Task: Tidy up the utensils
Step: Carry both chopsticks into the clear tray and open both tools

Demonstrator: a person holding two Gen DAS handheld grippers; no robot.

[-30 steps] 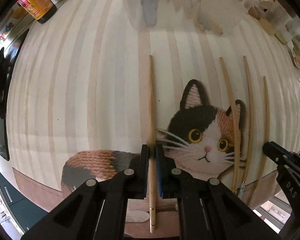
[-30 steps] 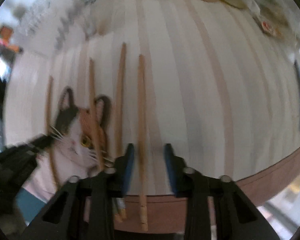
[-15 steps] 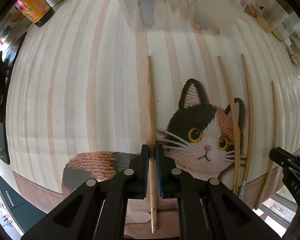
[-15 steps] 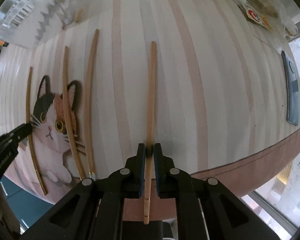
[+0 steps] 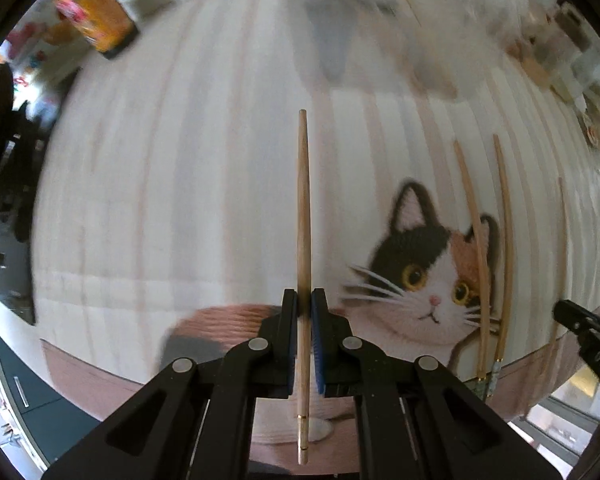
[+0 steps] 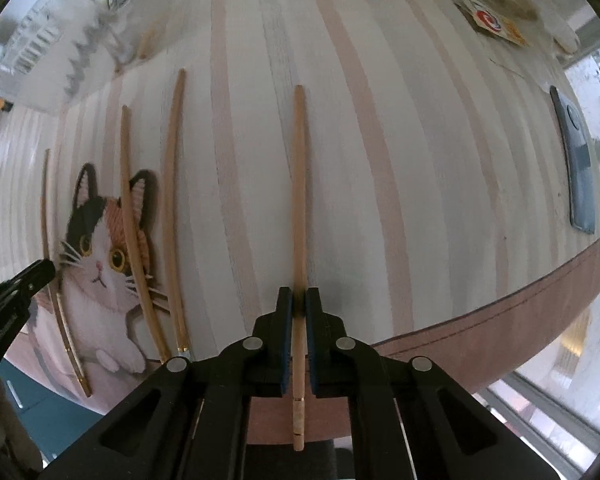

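My left gripper (image 5: 304, 300) is shut on a wooden chopstick (image 5: 303, 208) and holds it lifted above the striped cat mat (image 5: 180, 200). My right gripper (image 6: 299, 300) is shut on another chopstick (image 6: 299, 200), just above the mat (image 6: 420, 160). Two more chopsticks (image 5: 474, 232) lie side by side over the cat's face, also seen in the right wrist view (image 6: 132, 216). The left gripper shows at the left edge of the right wrist view (image 6: 20, 284); the right gripper shows at the right edge of the left wrist view (image 5: 572, 316).
A clear utensil rack (image 6: 60, 28) stands at the far end of the mat. An orange-labelled bottle (image 5: 96, 24) stands at the back left. A dark phone (image 6: 576, 160) lies on the right of the mat. Small packets and dishes (image 6: 496, 20) sit at the back right.
My left gripper has lifted its chopstick off the mat and swung left; the view is blurred by motion. My right gripper stays shut on its chopstick, barely moved.
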